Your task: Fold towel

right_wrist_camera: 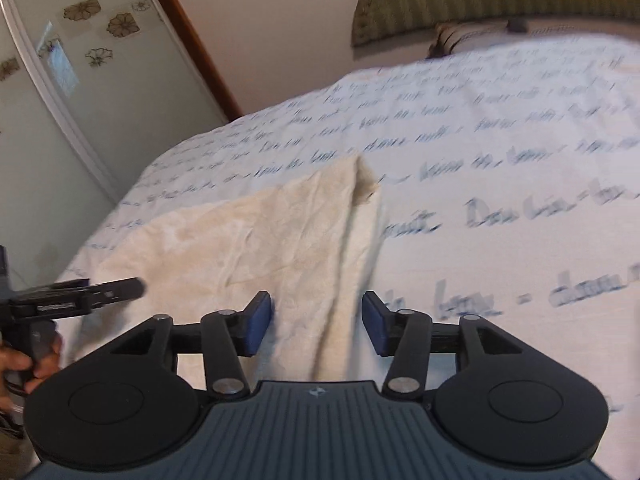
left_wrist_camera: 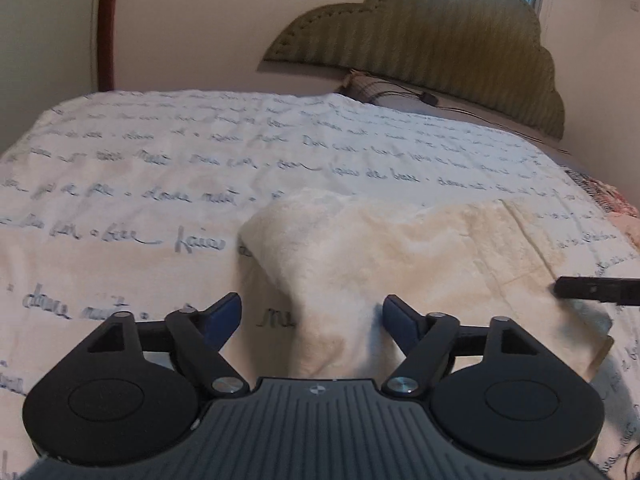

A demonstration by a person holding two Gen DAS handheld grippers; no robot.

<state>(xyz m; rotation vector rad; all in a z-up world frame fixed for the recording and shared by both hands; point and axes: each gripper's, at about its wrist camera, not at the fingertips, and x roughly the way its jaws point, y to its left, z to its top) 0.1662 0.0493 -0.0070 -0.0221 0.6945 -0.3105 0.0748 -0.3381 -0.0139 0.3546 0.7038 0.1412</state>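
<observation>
A cream towel (left_wrist_camera: 400, 248) lies rumpled on the bed, with a raised fold along its left side. My left gripper (left_wrist_camera: 312, 316) is open, its blue pads on either side of the towel's near left corner, which passes between them. In the right wrist view the same towel (right_wrist_camera: 248, 240) spreads to the left, with a folded ridge at its right edge. My right gripper (right_wrist_camera: 316, 324) is open around that near right edge. The left gripper's finger (right_wrist_camera: 116, 288) shows at the far left, and the right gripper's finger (left_wrist_camera: 596, 290) pokes in over the towel at the right of the left wrist view.
The bed is covered by a white bedspread (left_wrist_camera: 160, 168) printed with blue handwriting. A green scalloped headboard (left_wrist_camera: 440, 40) and a pillow (left_wrist_camera: 368, 88) with a cable sit at the far end. A mirrored wardrobe door (right_wrist_camera: 80, 80) stands left of the bed. A hand (right_wrist_camera: 24, 364) holds the left gripper.
</observation>
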